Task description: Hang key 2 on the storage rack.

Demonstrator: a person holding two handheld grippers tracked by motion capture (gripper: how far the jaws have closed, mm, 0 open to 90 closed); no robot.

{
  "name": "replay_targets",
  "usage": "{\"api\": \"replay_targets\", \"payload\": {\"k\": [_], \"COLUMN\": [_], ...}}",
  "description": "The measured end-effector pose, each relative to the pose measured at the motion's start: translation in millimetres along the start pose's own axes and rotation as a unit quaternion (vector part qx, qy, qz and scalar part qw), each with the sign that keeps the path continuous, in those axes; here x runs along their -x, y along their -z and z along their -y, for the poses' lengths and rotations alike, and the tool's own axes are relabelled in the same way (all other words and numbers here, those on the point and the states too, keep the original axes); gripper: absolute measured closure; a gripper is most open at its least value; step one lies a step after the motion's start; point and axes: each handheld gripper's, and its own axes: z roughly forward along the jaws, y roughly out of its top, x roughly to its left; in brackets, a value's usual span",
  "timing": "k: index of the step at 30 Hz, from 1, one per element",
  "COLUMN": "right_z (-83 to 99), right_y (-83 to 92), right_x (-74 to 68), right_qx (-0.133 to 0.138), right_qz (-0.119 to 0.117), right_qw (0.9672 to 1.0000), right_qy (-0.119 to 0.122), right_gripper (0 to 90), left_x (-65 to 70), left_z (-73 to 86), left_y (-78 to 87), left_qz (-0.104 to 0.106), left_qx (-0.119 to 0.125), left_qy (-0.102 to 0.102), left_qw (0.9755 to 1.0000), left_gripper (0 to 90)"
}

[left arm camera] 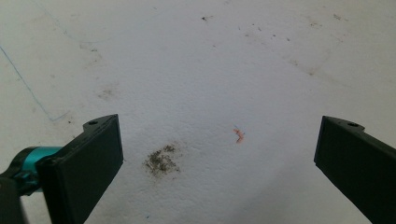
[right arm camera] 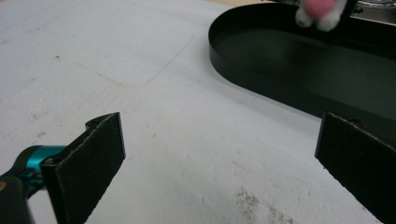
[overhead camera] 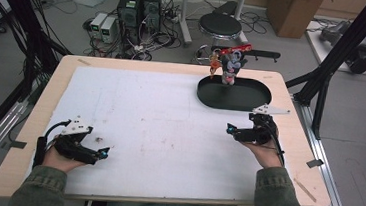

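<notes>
Left gripper (overhead camera: 97, 154): fingers (left arm camera: 86, 163) spread wide, nothing between them; held low over the white sheet (overhead camera: 143, 129) at the near left of the worktop (overhead camera: 68, 68). Beneath it in the left gripper view: a dark smudge (left arm camera: 161, 160) and a small orange fleck (left arm camera: 238, 135), both on the sheet, neither touched.

Right gripper (overhead camera: 232, 131): fingers (right arm camera: 93, 161) spread wide, empty; held by a hand (overhead camera: 262, 150) at the near right of the sheet, pointing leftward in the high view. A grey three-cornered plate sits on top.

Black oval tray (overhead camera: 262, 92): on the worktop at the far right, just beyond the right gripper and apart from it. In the right gripper view its wall (right arm camera: 261, 84) curves past the right-hand finger.

Small toy figure (overhead camera: 230, 67): pink, white and grey, at the tray's far edge; whether it stands in the tray or hangs above it cannot be told. Its pink-and-white lower part (right arm camera: 320, 11) shows at the top of the right gripper view.

Sleeves: green, at the near edge of the worktop.
</notes>
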Motion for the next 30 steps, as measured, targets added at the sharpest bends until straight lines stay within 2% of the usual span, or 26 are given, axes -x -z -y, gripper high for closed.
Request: {"api": "replay_targets", "payload": {"k": [6,11,16,23,30], "right_z": [14.5,22.6,30.8,41.0,51.8], "right_y": [3.7,7.1,9.5,14.7,19.2], "right_x": [3.3,2.6,3.2,5.2,9.8], "right_qx": [-0.003,-0.008,-0.03,-0.045,-0.059], "right_qz": [-0.009,-0.013,-0.016,-0.016,-0.019], "right_qw": [0.9999,0.9999,0.9994,0.9987,0.9979], "right_qy": [-0.01,-0.007,-0.007,0.019,0.017], "right_gripper": [0.5,0.5,0.5,0.5,0.5], "left_x": [-0.2,0.4,0.3,0.1,0.7], "left_z": [0.3,0.3,0.5,1.2,1.3], "left_y": [0.1,1.1,1.7,2.0,3.3], "left_qz": [-0.001,-0.003,-0.002,-0.002,-0.004], "left_qx": [-0.002,0.0,0.003,0.0,0.005], "left_qy": [0.001,-0.001,0.004,0.004,0.005], "left_qw": [1.0,1.0,1.0,1.0,1.0], "left_gripper": [1.7,1.7,1.7,1.7,1.7]}}
